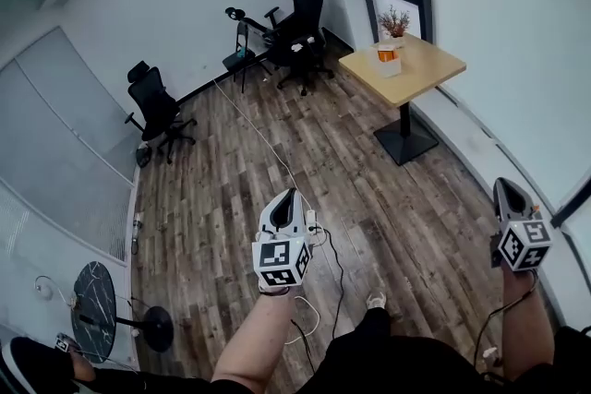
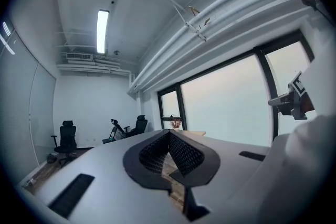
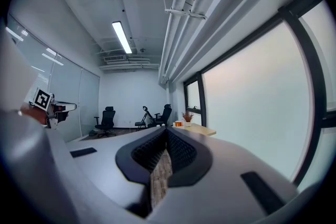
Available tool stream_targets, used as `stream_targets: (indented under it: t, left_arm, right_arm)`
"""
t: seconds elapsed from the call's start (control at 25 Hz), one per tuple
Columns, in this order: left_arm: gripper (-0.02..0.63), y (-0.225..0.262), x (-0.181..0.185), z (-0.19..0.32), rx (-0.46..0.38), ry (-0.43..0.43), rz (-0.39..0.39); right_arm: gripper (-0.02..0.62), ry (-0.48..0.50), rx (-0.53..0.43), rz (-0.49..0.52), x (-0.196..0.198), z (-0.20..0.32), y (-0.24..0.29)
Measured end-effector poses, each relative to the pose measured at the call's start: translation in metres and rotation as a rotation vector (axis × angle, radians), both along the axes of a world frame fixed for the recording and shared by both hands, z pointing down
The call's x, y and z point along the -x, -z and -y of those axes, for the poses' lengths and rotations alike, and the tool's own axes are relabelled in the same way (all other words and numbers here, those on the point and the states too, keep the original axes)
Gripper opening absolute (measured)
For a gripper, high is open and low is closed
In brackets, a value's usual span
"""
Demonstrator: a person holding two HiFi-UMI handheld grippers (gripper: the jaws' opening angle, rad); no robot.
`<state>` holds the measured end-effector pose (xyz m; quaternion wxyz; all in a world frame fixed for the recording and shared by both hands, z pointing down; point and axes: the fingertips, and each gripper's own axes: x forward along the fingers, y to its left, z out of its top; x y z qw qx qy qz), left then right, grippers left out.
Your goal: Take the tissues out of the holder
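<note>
The tissue holder (image 1: 389,58), a small white box with orange on top, stands on a light wooden table (image 1: 416,74) far across the room, beside a potted plant (image 1: 394,21). Both grippers are held level in mid-air over the wood floor, far short of the table. My left gripper (image 1: 291,193) is shut with nothing between its jaws, and the same shows in its own view (image 2: 169,132). My right gripper (image 1: 504,184) is also shut and empty (image 3: 167,129). In the right gripper view the holder (image 3: 178,124) is a tiny orange spot on the table (image 3: 202,130).
Black office chairs stand at the left (image 1: 155,111) and in the far corner (image 1: 300,23). A thin cable (image 1: 268,143) runs across the floor. A round black stand (image 1: 92,309) is at lower left. Windows line the right wall (image 3: 252,97).
</note>
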<state>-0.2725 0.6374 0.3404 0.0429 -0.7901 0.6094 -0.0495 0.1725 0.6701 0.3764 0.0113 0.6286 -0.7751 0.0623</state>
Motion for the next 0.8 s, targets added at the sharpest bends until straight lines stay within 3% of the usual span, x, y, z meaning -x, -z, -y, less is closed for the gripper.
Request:
stream_targets:
  t: [0.52, 0.8]
  left_arm:
    - [0.005, -0.008, 0.013, 0.184, 0.041, -0.043, -0.008]
    - [0.005, -0.001, 0.012, 0.275, 0.014, -0.100, -0.005]
  right_arm:
    - [0.006, -0.004, 0.042, -0.013, 0.033, 0.166, 0.007]
    - [0.006, -0.047, 0.009, -0.017, 0.043, 0.231, 0.012]
